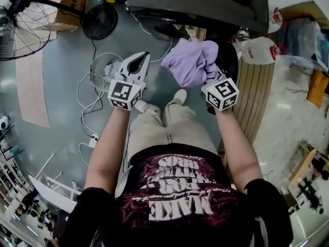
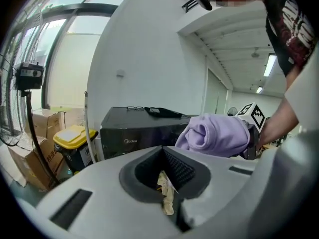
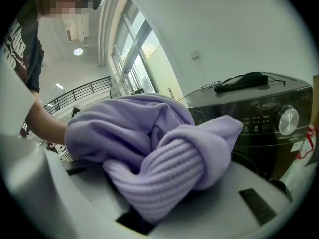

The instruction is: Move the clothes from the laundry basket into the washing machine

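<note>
Grey floor (image 1: pixel 61 91) strewn with cables (image 1: pixel 85 94) and a small fan (image 1: pixel 103 71), dark washing machine (image 1: pixel 205 4) just ahead. Carrying stage: lavender sweater (image 1: pixel 191 60) bunched in the right gripper (image 1: pixel 212 82), clamped tight, close to the machine front. Left gripper (image 1: pixel 145 55) pressed together on a mere pale scrap (image 2: pixel 167 195). Next, probably: find the door, feed the sweater in, mind those cables underfoot.

Workshop or lab-type room with a laundry setup.
Black washing machine (image 1: pixel 195 1) on bare grey floor (image 1: pixel 56 86), loose cables (image 1: pixel 85 94), standing fan (image 1: pixel 23 32), cardboard boxes (image 1: pixel 72 6), yellow-lidded bin (image 2: pixel 75 136), tall windows.
</note>
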`<action>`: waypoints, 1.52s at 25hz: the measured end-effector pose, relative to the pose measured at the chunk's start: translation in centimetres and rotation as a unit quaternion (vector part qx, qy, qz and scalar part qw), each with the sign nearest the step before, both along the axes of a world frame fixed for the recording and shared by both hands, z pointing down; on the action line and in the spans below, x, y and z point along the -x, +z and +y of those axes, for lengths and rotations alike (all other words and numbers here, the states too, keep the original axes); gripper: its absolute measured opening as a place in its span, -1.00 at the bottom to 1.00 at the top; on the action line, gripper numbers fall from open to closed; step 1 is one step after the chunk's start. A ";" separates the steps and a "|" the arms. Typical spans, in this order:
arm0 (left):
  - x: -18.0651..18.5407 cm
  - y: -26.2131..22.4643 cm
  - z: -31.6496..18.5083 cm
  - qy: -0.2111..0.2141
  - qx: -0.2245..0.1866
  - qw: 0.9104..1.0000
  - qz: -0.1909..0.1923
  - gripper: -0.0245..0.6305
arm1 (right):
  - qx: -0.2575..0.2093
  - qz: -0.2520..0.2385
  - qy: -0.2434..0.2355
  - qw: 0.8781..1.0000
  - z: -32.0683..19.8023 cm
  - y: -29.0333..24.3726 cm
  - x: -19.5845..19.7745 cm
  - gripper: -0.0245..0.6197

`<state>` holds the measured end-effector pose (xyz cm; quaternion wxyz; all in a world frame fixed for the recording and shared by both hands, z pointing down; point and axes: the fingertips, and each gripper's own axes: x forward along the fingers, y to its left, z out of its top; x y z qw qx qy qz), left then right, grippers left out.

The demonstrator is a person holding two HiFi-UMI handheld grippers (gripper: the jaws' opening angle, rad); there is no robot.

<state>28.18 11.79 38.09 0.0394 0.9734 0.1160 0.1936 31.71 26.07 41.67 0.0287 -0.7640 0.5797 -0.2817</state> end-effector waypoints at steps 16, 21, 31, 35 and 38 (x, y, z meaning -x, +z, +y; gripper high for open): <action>-4.6 8.9 0.1 0.020 0.001 1.000 -0.016 -0.91 | 0.022 -0.027 0.100 0.994 1.7 8.7 -3.5 -0.57; -6.3 9.7 1.0 0.063 -0.048 0.997 0.002 -0.91 | 0.032 -0.036 0.125 0.991 1.9 11.4 -4.0 -0.57; -8.3 12.4 1.9 0.094 -0.021 0.995 -0.005 -0.91 | 0.049 -0.057 0.176 0.982 1.5 17.7 -8.1 -0.57; -7.9 13.8 2.5 0.105 -0.009 0.994 -0.019 -0.91 | 0.062 -0.067 0.198 0.976 1.1 19.8 -10.3 -0.57; -7.8 14.6 2.9 0.110 -0.001 0.994 -0.027 -0.91 | 0.067 -0.070 0.207 0.973 0.7 20.6 -12.4 -0.56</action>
